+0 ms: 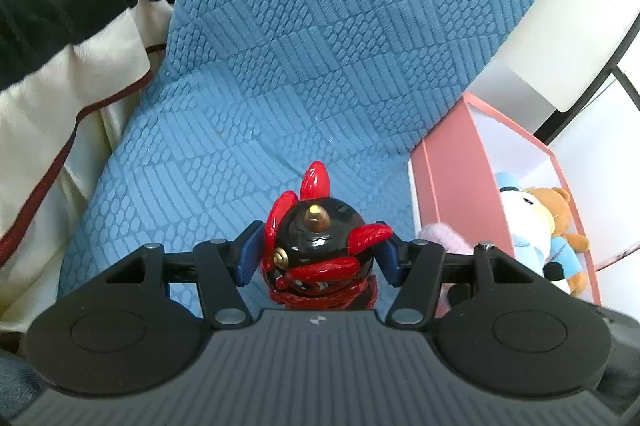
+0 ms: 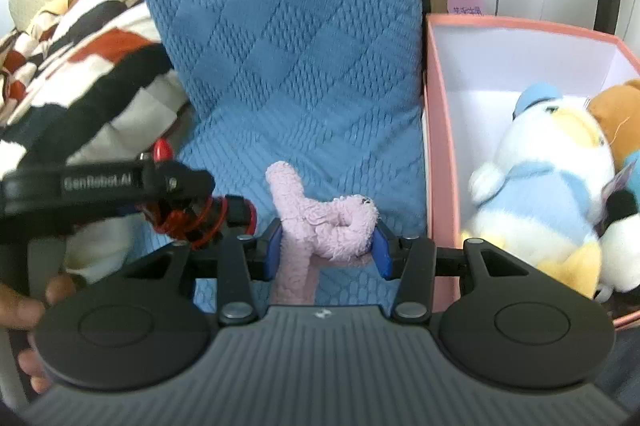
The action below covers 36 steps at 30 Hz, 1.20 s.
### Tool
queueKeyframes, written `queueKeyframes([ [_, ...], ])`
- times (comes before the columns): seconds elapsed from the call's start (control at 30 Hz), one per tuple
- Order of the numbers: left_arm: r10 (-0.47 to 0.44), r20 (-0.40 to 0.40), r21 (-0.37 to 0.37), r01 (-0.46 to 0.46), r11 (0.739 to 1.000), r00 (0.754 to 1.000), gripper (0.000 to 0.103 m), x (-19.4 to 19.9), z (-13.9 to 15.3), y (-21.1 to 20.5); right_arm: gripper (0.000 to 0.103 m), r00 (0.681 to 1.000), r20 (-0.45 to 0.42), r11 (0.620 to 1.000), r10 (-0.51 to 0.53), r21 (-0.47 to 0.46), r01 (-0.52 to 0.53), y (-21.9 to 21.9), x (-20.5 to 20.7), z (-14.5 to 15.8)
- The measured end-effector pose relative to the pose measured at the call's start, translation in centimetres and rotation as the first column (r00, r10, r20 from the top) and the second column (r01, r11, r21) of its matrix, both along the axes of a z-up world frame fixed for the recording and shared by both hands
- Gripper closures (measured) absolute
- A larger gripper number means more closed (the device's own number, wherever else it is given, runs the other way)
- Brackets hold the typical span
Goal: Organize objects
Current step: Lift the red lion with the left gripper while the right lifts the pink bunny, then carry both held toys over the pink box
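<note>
My left gripper (image 1: 320, 258) is shut on a glossy black and red toy figure (image 1: 320, 250) with red spikes and a gold horn, held above the blue textured sofa cushion (image 1: 280, 46). My right gripper (image 2: 326, 246) is shut on a pink fuzzy plush toy (image 2: 320, 222), just left of the pink box (image 2: 434, 146). The left gripper with the red toy (image 2: 188, 218) also shows at the left of the right wrist view. The pink plush (image 1: 444, 238) shows beside the left gripper's right finger.
The pink box (image 1: 448, 186) with white inside holds a white and blue plush duck (image 2: 540, 186) and a brown teddy bear (image 2: 616, 110). A striped black, red and cream blanket (image 1: 60, 46) lies to the left. A white cabinet (image 1: 560, 26) stands behind the box.
</note>
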State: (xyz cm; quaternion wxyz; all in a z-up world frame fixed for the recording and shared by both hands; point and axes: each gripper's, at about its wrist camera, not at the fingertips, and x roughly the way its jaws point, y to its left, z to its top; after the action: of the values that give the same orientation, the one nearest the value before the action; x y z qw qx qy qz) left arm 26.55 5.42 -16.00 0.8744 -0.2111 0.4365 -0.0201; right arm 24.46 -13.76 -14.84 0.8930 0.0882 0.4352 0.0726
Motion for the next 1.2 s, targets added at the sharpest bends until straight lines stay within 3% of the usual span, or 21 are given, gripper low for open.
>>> queueKeyframes([
  [0.4, -0.071, 0.004, -0.025, 0.071, 0.997, 0.997, 0.039, 1.6, 4.6, -2.9, 0.055, 0.997, 0.049, 0.997, -0.057, 0.053, 0.054, -3.7, 1.0, 6.2],
  [0.6, -0.101, 0.026, -0.106, 0.103, 0.989, 0.995, 0.039, 3.1, 7.7, -4.6, 0.055, 0.993, 0.054, 0.990, -0.105, 0.099, 0.100, -6.3, 1.1, 8.6],
  [0.9, -0.163, 0.074, -0.098, 0.170, 0.981, 0.984, 0.039, 4.5, 11.5, -9.0, 0.055, 0.987, 0.084, 0.987, -0.134, 0.098, 0.125, -10.7, 0.1, 11.5],
  [1.2, -0.244, 0.089, -0.074, 0.250, 0.965, 0.966, 0.039, 6.5, 13.5, -14.0, 0.055, 0.977, 0.095, 0.979, -0.189, 0.092, 0.180, -15.3, -0.8, 11.9],
])
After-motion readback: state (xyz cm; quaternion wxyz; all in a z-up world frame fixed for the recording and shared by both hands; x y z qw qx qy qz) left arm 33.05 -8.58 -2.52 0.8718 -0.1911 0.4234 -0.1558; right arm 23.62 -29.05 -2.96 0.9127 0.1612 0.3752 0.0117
